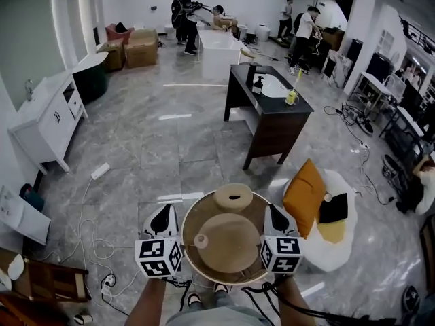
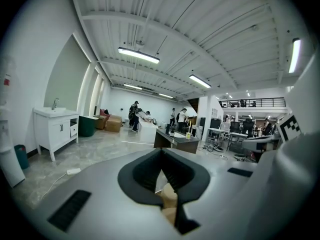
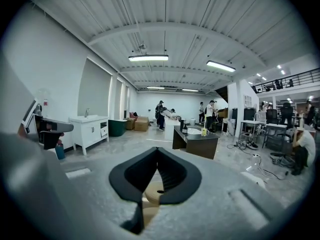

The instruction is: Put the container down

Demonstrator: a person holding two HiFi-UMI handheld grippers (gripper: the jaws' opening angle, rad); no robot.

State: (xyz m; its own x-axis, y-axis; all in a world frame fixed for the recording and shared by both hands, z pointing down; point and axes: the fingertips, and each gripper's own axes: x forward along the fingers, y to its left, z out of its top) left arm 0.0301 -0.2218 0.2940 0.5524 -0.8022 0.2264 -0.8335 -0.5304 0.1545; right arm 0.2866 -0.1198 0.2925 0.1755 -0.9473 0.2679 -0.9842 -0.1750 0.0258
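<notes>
Round tan wooden container (image 1: 226,279), rim clenched in jaws of left gripper (image 1: 164,214) and right gripper (image 1: 274,212): could have tipped through one slipping pinch.

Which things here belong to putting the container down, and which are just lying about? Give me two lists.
For the job:
- container
- disc with a hole at its far edge
- left gripper and right gripper, one on each side of it

Lying about:
- dark table
- orange cushion
- white cabinet
- power strip
- cardboard box
</notes>
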